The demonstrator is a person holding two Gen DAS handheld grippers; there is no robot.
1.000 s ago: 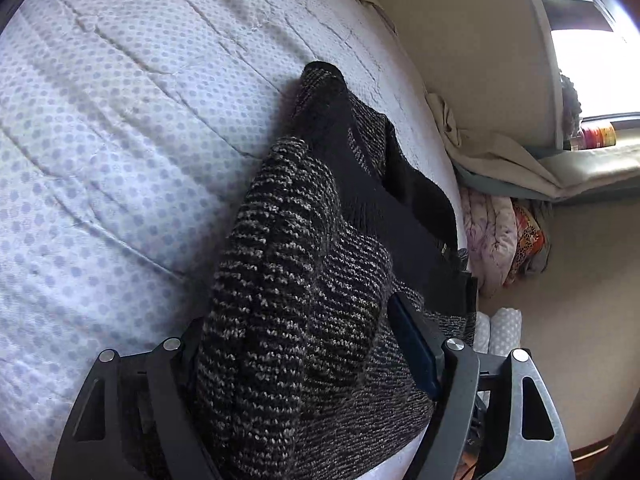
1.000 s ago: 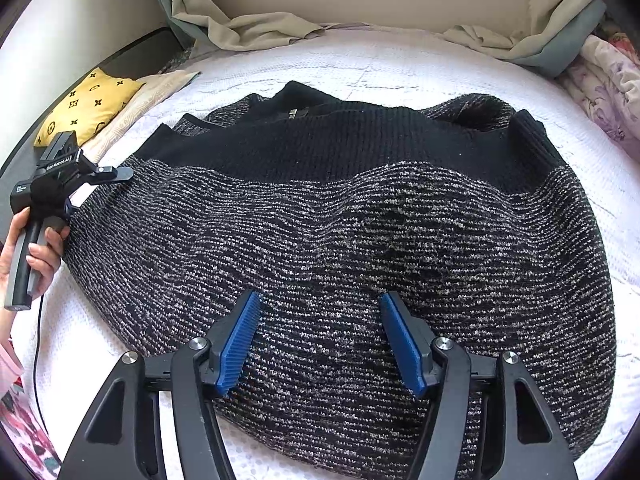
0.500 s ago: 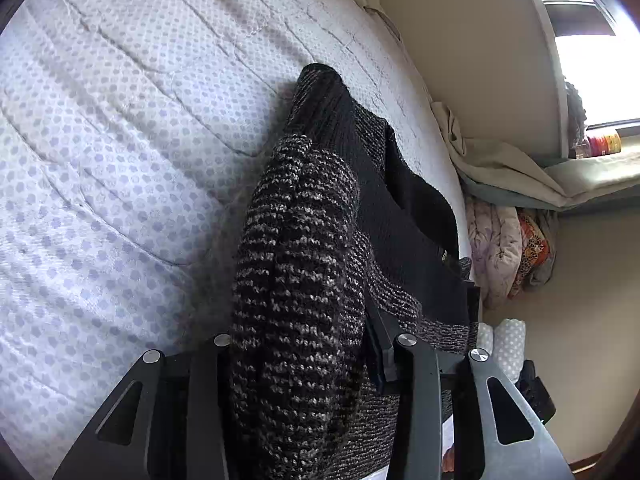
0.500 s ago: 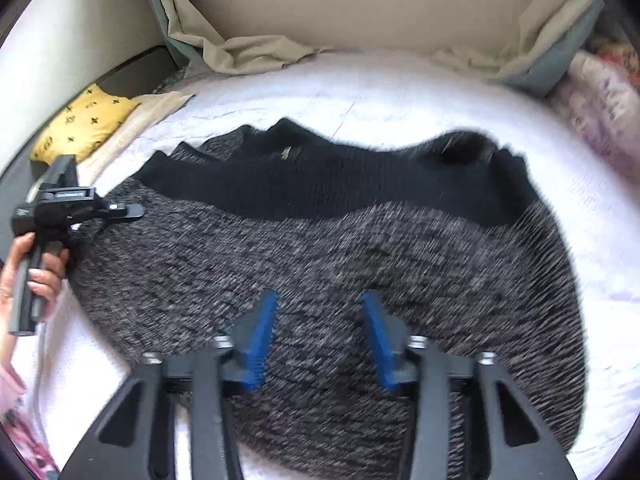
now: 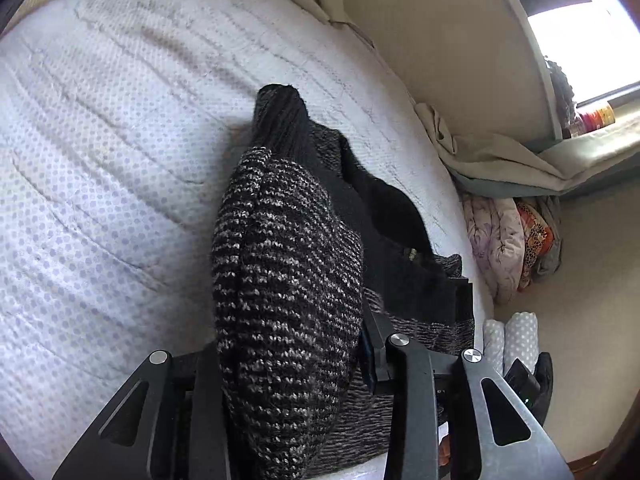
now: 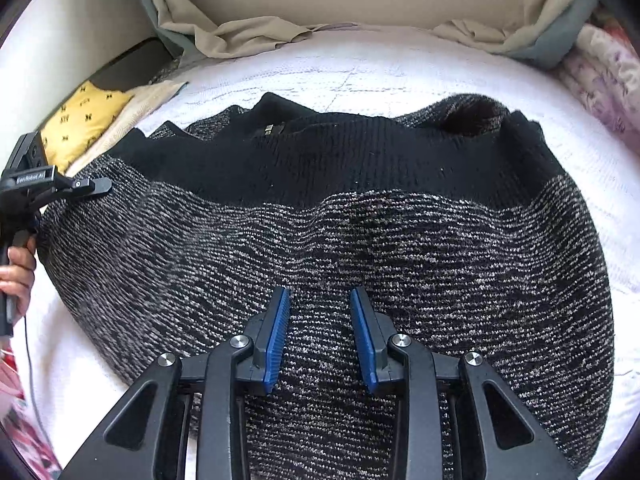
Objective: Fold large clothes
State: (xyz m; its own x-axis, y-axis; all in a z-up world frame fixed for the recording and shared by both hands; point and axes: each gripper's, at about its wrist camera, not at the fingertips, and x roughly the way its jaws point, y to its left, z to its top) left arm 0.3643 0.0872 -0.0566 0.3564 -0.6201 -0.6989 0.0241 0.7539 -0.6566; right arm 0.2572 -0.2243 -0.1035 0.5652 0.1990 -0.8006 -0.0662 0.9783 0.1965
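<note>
One black and grey-flecked knitted sweater (image 6: 328, 240) lies spread on the white quilted bed (image 6: 400, 64), its long axis running across your right view, black collar end toward the far wall. Your left tool (image 5: 288, 364) is closing, clamped on a bunched fold. Your right tool (image 6: 320, 336) is closing, its blue pads (image 6: 276, 336) pinching a ridge of knit.

sweater (image 6: 360, 240): black, grey-speckled | bedcover (image 5: 100, 200): white, dotted | cushion (image 6: 86, 114): yellow
</note>
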